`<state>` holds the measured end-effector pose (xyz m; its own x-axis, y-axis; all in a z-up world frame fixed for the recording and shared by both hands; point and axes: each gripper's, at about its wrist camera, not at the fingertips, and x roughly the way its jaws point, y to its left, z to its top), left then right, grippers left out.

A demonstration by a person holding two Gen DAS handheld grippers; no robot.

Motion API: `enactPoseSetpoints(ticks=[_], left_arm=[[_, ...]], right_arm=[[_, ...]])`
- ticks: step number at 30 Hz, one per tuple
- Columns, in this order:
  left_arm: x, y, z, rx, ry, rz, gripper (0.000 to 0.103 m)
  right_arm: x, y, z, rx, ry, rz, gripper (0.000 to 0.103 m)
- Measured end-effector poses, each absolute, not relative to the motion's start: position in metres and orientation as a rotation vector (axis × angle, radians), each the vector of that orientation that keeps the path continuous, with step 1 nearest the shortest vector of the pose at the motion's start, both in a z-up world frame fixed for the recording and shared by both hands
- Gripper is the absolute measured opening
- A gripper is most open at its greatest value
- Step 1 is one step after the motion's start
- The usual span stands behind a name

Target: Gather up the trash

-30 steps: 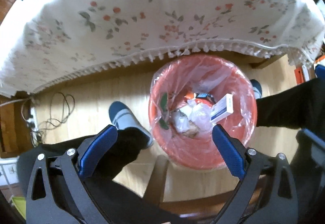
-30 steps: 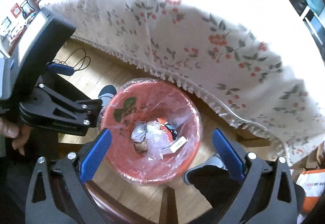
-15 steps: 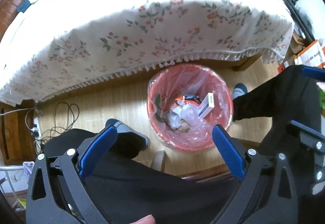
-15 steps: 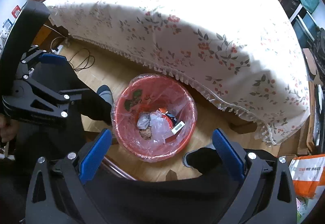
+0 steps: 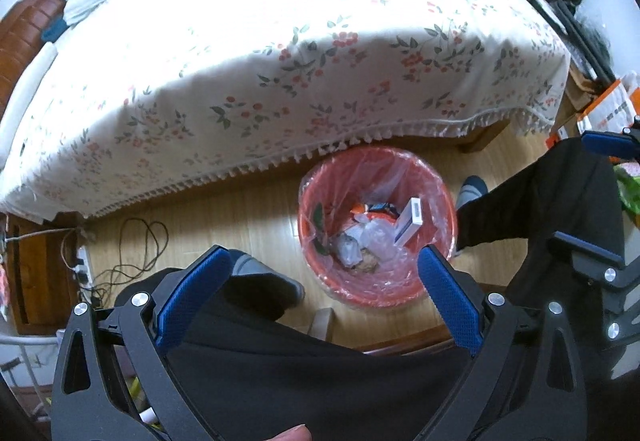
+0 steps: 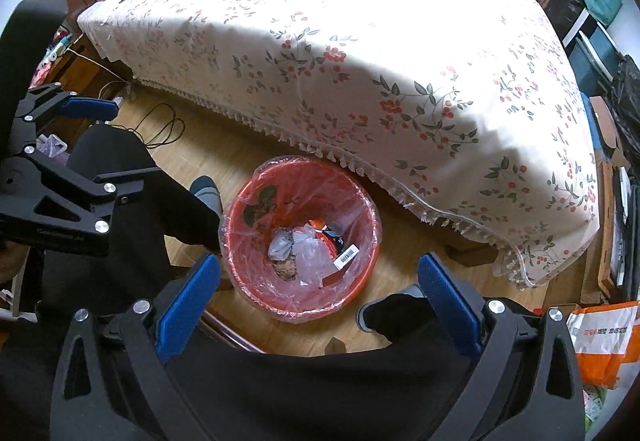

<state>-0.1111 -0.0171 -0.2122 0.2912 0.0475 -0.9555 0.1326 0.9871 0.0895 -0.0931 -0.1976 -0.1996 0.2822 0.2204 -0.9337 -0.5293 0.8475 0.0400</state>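
Two hand-held grippers, left (image 5: 322, 289) and right (image 6: 318, 287), both wide open, holding nothing | trash in red bin (image 5: 436, 285) at lower centre, beside bed (image 5: 280, 41) | risk: nothing visibly left outside; loose liner (image 6: 360, 209) may snag.

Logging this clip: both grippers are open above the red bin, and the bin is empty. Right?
Not quite. The red bin already holds trash, including a white box and crumpled plastic, as the left wrist view shows. Left gripper and right gripper are open.
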Motion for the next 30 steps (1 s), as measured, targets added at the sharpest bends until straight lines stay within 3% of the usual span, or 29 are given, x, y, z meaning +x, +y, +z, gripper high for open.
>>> enactPoseSetpoints(ticks=[30], left_arm=[[-0.1183, -0.0230, -0.2185, 0.190, 1.314, -0.096, 0.097]], right_arm=[[-0.0971, -0.1982, -0.2092, -0.306, 1.238, 0.529, 0.098]])
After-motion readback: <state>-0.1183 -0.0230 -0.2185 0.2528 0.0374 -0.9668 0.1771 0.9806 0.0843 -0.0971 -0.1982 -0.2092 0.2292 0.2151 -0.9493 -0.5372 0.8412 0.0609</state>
